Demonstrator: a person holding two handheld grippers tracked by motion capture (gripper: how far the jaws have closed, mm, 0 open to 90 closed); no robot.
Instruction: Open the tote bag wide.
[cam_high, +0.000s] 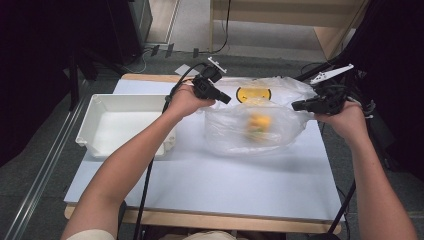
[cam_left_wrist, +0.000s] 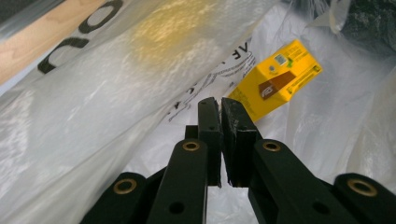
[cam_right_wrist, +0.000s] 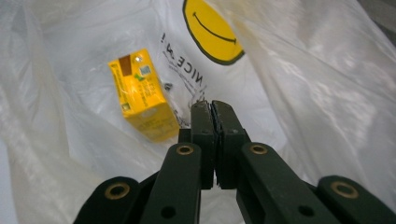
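A clear plastic bag (cam_high: 235, 132) with a yellow smiley print (cam_high: 253, 93) is held up over the table between both grippers. Inside it lies a yellow carton (cam_high: 260, 122), blurred in the high view. My left gripper (cam_high: 227, 100) pinches the bag's left rim and my right gripper (cam_high: 295, 106) pinches its right rim. In the left gripper view the jaws (cam_left_wrist: 219, 105) are pressed together with the bag's film (cam_left_wrist: 116, 84) around them and the carton (cam_left_wrist: 280, 79) beyond. The right gripper view has the shut jaws (cam_right_wrist: 214, 106) in front of the carton (cam_right_wrist: 142, 95) and the smiley print (cam_right_wrist: 210, 28).
An empty white bin (cam_high: 125, 120) stands on the left of the white table (cam_high: 225, 185), close to the left forearm. Dark stands and cables flank the table's far corners. A wooden shelf stands beyond the table's far edge.
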